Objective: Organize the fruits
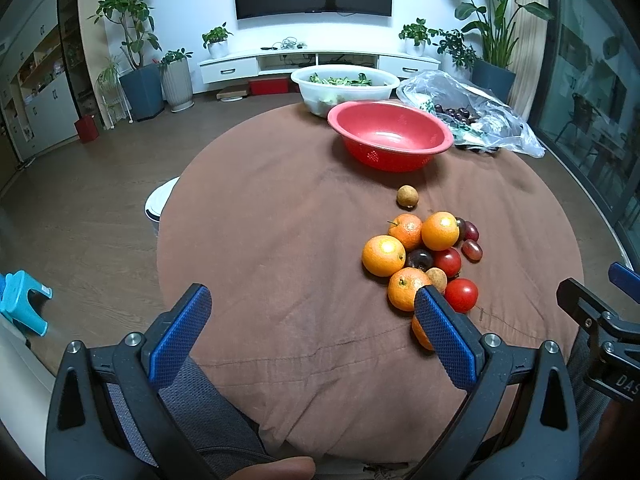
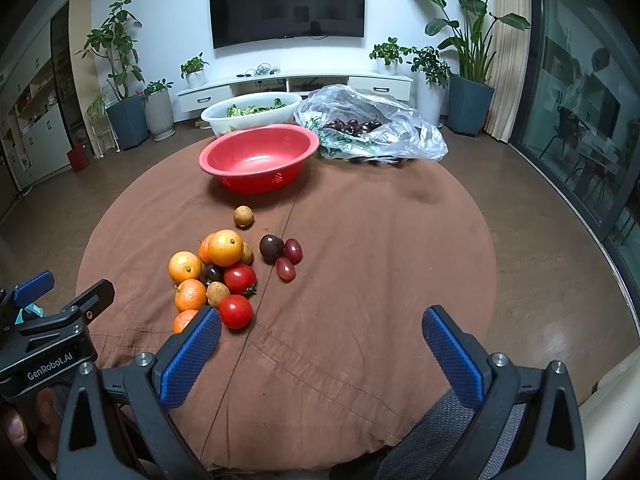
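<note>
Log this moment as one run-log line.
task: organize fruits | left gripper: open, holding nothing | right gripper: open, holding nothing | fruit pile: on tablecloth | red bowl: no fruit inside

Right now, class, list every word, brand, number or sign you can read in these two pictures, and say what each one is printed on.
"GenRobot.AI": white lettering on the black body of the left claw, seen from the right camera.
"DAS": letters cut off at the picture edge, on the black body of the right claw, seen from the left camera.
Green print on the plastic bag: too blurred to read.
Nothing readable on the red bowl or the TV.
</note>
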`<state>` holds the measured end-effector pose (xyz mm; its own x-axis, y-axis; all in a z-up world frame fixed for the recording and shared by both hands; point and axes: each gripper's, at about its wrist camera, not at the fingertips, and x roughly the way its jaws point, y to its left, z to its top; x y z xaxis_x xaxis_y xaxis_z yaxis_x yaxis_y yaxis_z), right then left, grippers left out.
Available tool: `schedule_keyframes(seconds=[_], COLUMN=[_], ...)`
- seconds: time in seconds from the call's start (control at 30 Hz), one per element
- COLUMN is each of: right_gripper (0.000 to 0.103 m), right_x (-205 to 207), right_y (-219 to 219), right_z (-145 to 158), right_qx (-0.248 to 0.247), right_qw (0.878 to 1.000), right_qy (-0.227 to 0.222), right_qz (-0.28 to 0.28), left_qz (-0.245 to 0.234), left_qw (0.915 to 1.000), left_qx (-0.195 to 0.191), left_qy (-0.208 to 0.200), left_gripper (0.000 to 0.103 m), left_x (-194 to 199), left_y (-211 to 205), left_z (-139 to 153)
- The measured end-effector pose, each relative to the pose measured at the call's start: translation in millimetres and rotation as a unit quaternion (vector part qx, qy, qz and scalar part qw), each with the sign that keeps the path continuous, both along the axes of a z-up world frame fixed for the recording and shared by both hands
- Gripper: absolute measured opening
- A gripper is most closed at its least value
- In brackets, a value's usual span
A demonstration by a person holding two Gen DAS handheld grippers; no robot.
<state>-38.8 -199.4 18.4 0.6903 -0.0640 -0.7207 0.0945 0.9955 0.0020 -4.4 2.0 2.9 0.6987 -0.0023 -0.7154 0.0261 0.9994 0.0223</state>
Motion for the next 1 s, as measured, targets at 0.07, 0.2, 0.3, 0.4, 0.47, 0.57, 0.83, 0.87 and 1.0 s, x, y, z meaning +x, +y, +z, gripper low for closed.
schedule_keyframes(seconds=[0.07, 0.2, 0.3, 0.4, 0.47, 0.57, 0.83, 0.87, 1.0], right_gripper=[0.103, 0.103, 0.103, 0.103, 0.103, 0.103, 0.103, 0.103, 0.103], right_x=[0.1, 0.0, 0.0, -0.1, -0.3, -0.1, -0.2, -0.4, -0.3], right_y=[-0.1, 0.7, 1.1, 1.0, 1.5, 0.6, 0.2, 0.6, 0.2], right_z=[0.1, -0.6, -1.1, -1.2, -1.3, -0.9, -0.7, -1.0, -0.9], right_qx=[0.001, 0.002, 0.001, 0.002, 0.002, 0.002, 0.004, 0.004, 0.005], right_qw=[1.000, 1.000, 1.000, 1.000, 1.000, 1.000, 1.000, 1.000, 1.000], right_qy=[0.000, 0.001, 0.001, 0.002, 0.001, 0.001, 0.002, 0.002, 0.002], right_qz=[0.000, 0.000, 0.000, 0.000, 0.000, 0.000, 0.000, 0.000, 0.000], left_qz=[0.000, 0.000, 0.001, 0.001, 0.001, 0.001, -0.002, -0.003, -0.006], left_qw=[1.0000, 1.0000, 1.0000, 1.0000, 1.0000, 1.0000, 1.0000, 1.0000, 0.9999], left_qx=[0.000, 0.000, 0.000, 0.000, 0.000, -0.001, 0.001, 0.001, 0.001], left_qy=[0.000, 0.000, 0.000, 0.000, 0.000, 0.000, 0.004, 0.005, 0.010], left_gripper=[0.103, 0.103, 0.103, 0.103, 0.103, 0.103, 0.103, 0.103, 0.103], left_x=[0.0, -0.2, -0.2, -0.3, -0.1, -0.2, -2.2, -2.0, -1.4], left_y=[0.0, -0.2, -0.1, -0.2, -0.1, -0.1, -3.0, -3.7, -4.8], left_z=[0.1, 0.2, -0.2, 0.1, -0.3, -0.3, -3.1, -4.0, -8.1])
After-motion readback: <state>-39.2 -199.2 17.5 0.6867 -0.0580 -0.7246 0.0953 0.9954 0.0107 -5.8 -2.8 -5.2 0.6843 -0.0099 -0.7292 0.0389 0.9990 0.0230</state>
